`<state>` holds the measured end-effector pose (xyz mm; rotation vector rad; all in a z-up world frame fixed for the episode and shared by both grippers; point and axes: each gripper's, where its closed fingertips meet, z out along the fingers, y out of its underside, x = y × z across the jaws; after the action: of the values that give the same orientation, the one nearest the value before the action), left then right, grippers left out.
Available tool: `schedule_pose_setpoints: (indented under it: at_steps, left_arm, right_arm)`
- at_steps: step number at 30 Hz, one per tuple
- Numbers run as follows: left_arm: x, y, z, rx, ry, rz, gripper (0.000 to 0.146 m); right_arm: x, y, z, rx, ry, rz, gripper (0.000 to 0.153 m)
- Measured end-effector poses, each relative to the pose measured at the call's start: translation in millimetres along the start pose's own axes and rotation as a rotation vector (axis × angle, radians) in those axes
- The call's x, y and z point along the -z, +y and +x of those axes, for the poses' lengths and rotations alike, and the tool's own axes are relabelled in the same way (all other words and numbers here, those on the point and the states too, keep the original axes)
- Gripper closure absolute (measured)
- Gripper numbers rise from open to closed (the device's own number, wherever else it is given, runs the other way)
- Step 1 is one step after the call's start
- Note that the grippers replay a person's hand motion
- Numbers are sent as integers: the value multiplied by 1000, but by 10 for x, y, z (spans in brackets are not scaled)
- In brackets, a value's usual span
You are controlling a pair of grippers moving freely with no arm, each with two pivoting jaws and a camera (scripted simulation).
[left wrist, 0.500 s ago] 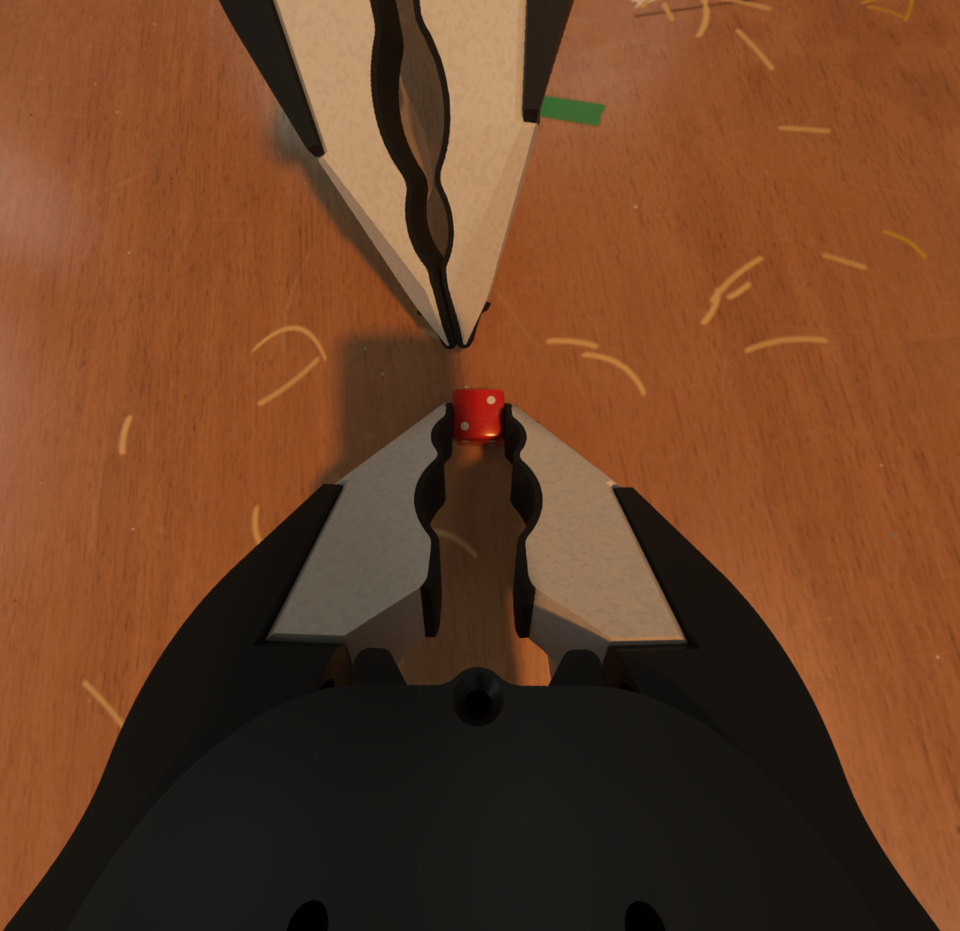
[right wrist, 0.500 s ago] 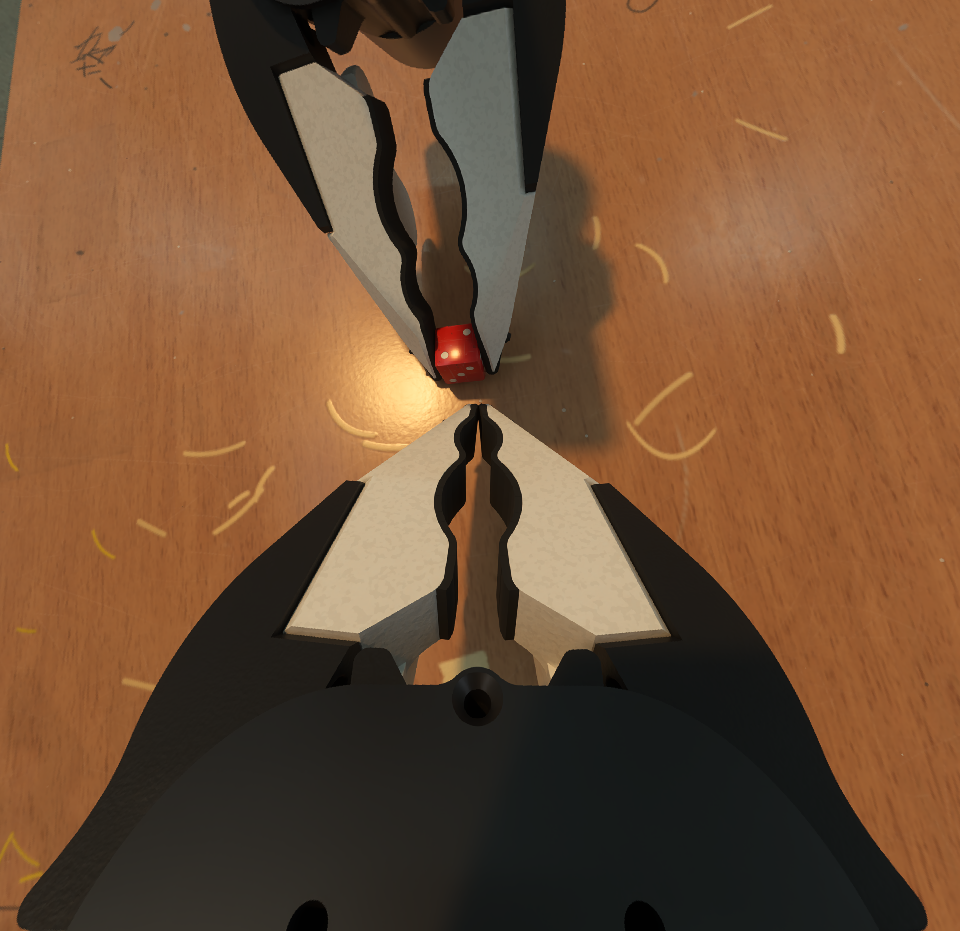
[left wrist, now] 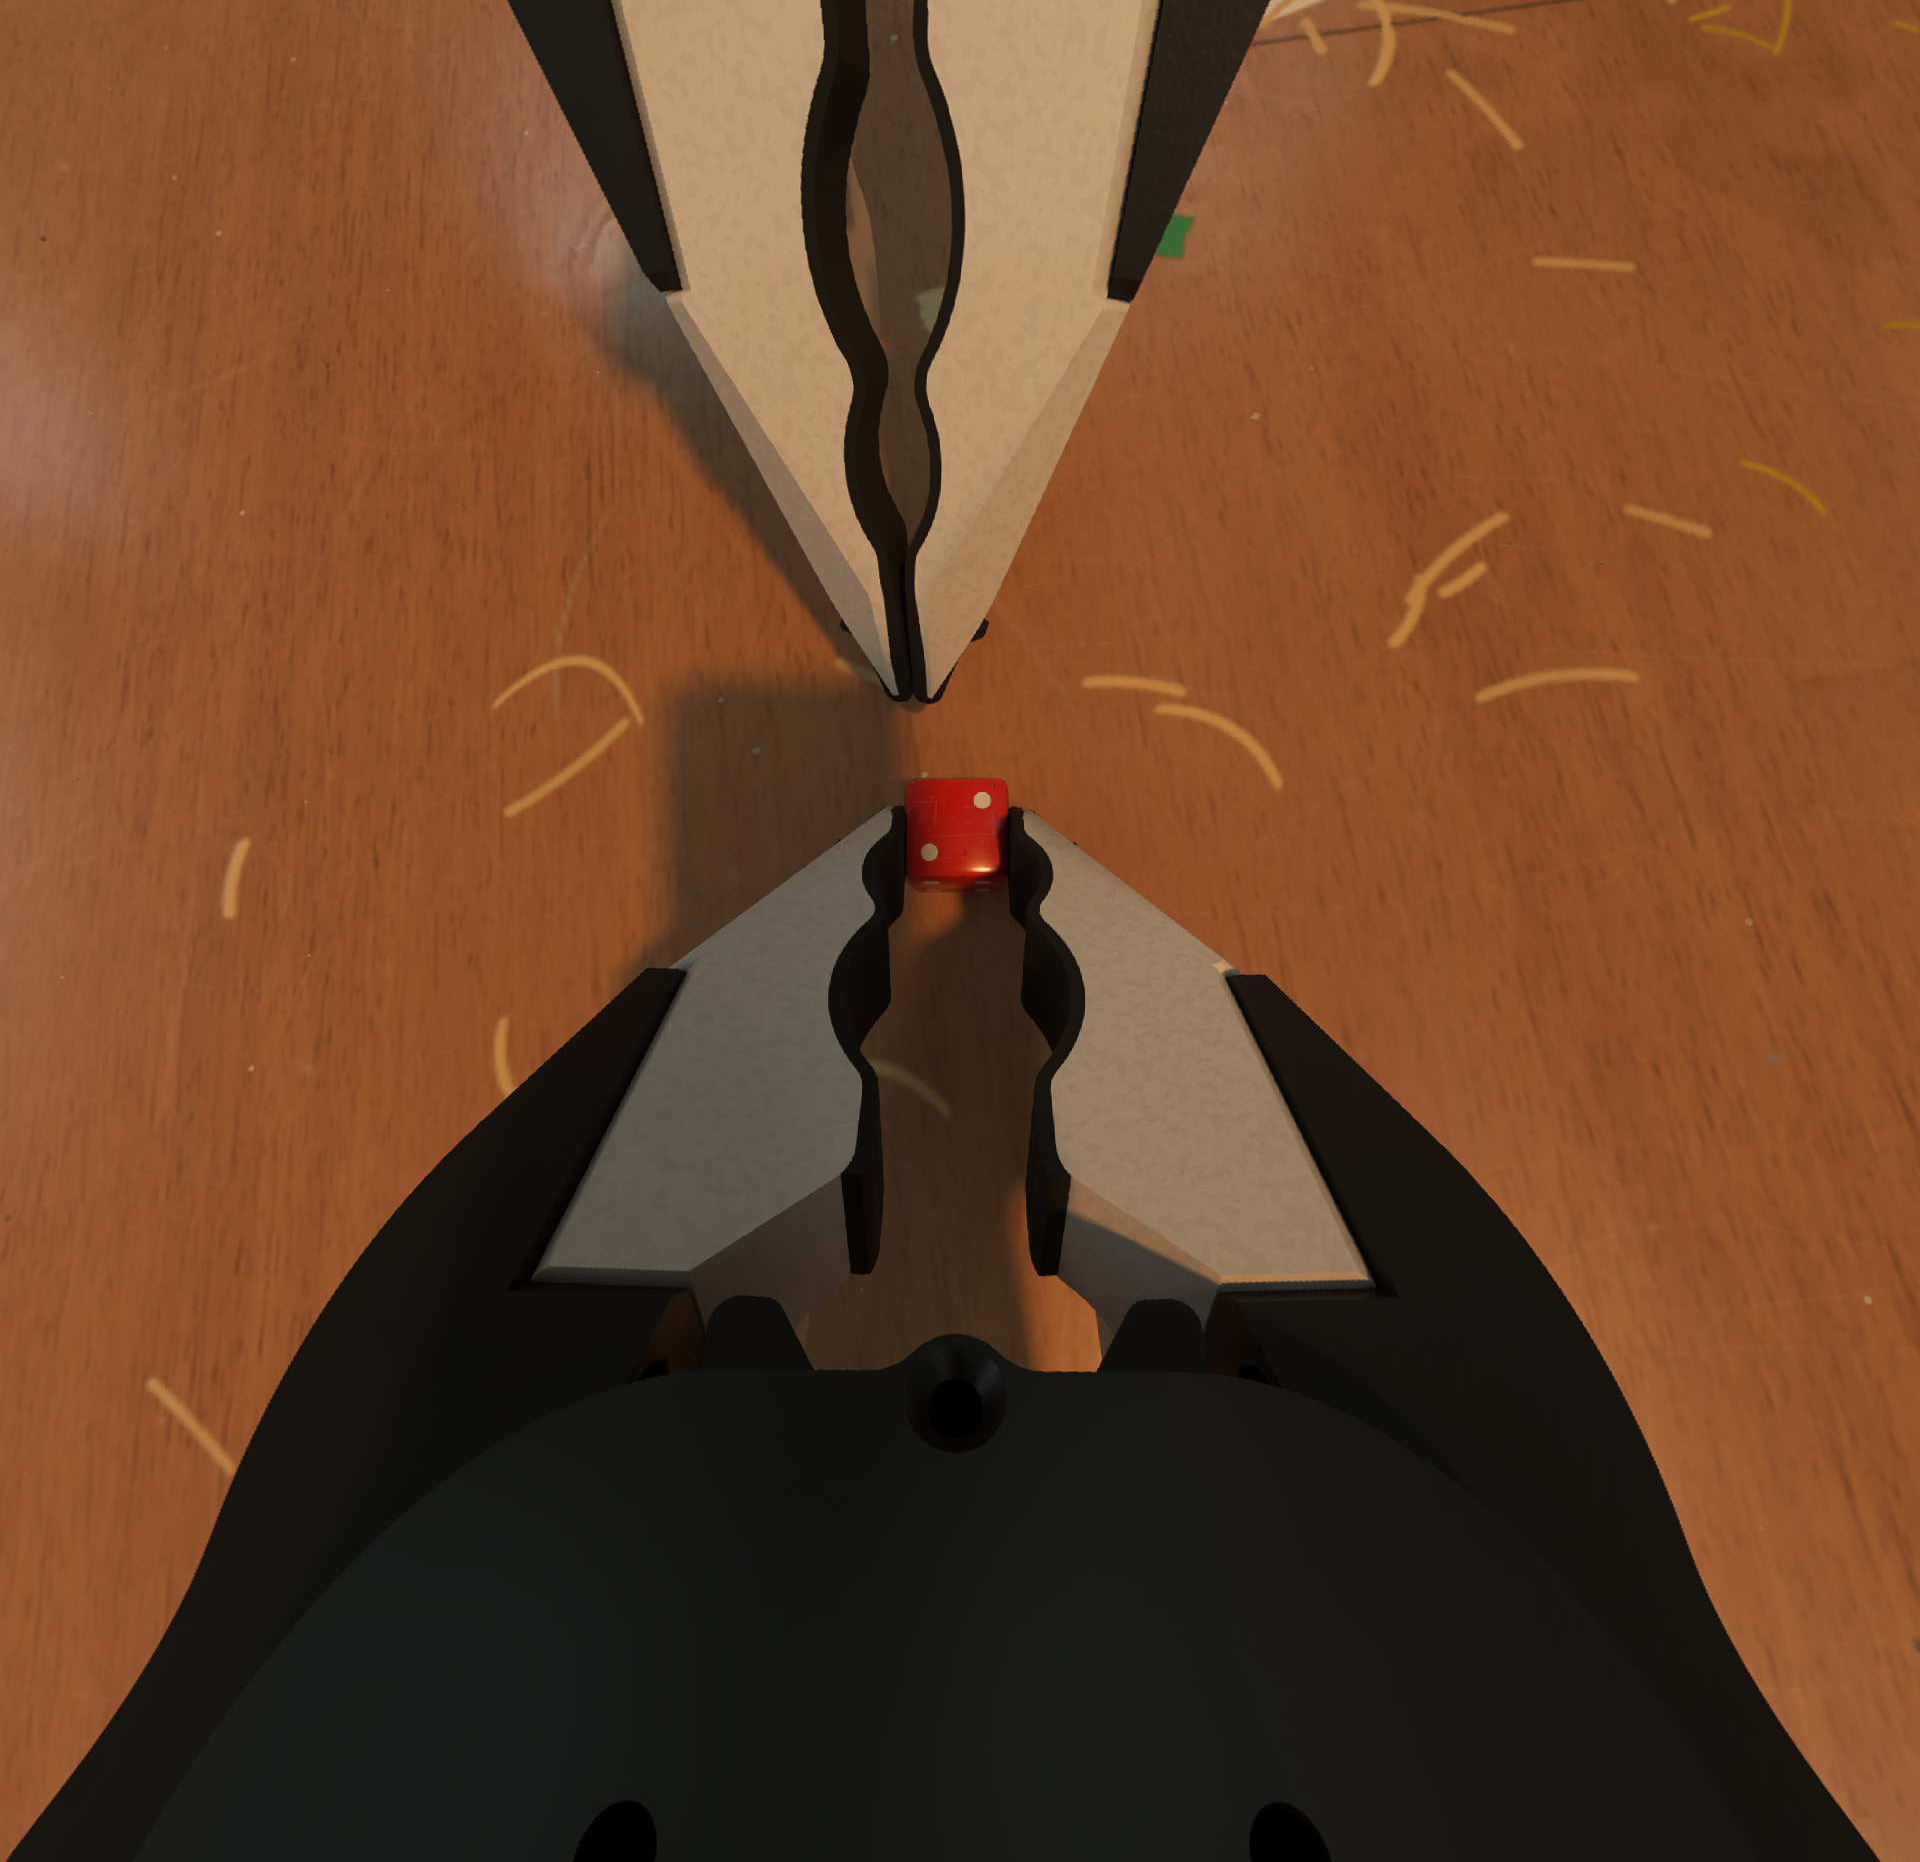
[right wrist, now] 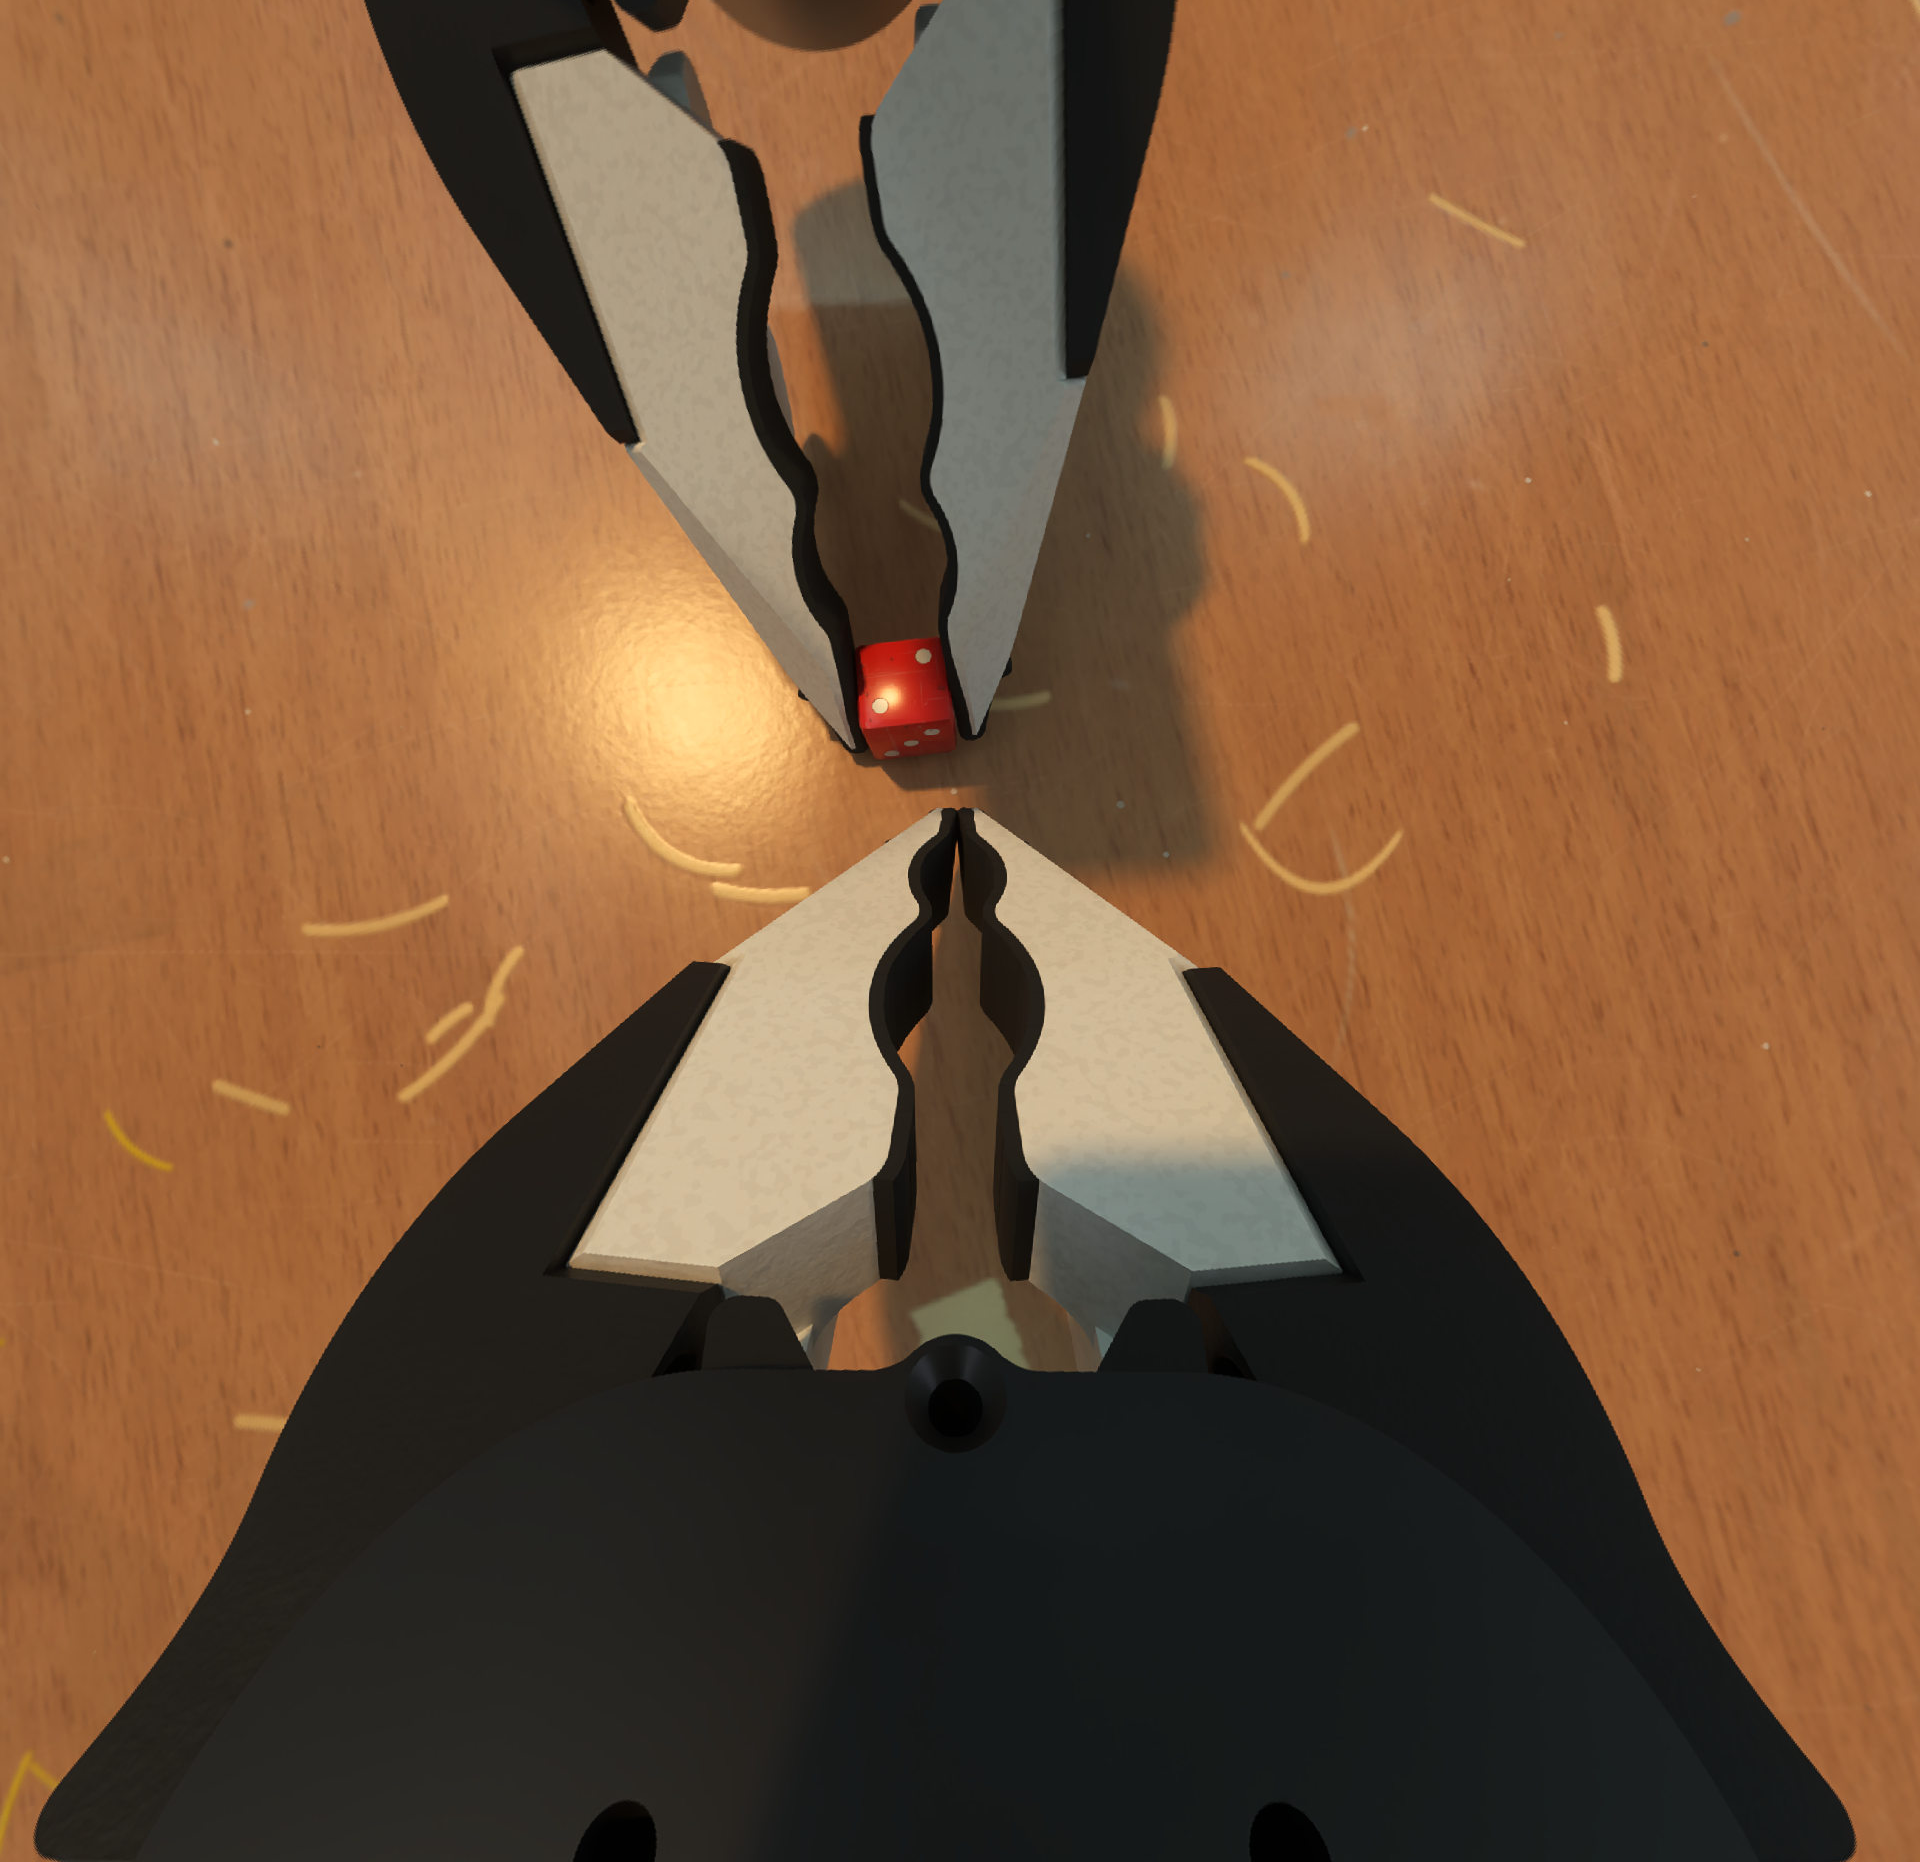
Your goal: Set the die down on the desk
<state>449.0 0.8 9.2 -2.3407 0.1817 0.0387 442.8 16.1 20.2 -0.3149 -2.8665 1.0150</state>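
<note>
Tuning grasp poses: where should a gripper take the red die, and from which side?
Grip the red die at fingertip level on two opposite flat faces, as the left gripper does now. Come from above: it is a small cube low over the desk, so its sides leave little room.

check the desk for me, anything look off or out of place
Nothing is spilled or damaged. The red die sits square between the left gripper's fingertips; the desk only bears pale curved scuff marks.

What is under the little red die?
The wooden desk lies below the red die, held between the left gripper fingertips. Whether the die touches the desk is hidden; its bottom face cannot be seen.
</note>
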Motion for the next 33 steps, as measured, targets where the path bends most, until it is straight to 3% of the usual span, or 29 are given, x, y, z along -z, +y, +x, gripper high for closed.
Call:
schedule_pose_setpoints:
  at_steps: [5, 12, 22, 27, 29, 33]
  left_arm:
    - [-1, 0, 0, -5, 1, 6, 127]
    - [-3, -2, 3, -16, 6, 19, 127]
    - [-3, 0, 6, -23, 9, 26, 127]
    - [-2, -1, 10, -37, 5, 24, 127]
    - [-1, -2, 12, -46, 0, 22, 127]
    - [0, -5, 14, -68, -17, 9, 127]
  right_arm:
    - [-4, 5, -11, 28, 9, -113, 153]
    - [-7, 7, -5, -144, -127, -196, 153]
    - [-11, -2, -12, -102, -88, -319, 153]
    - [-5, -11, -5, -71, -62, -205, 152]
    - [75, -107, 2, -125, -24, -93, 144]
    - [696, -345, -20, -237, 73, 277, 131]
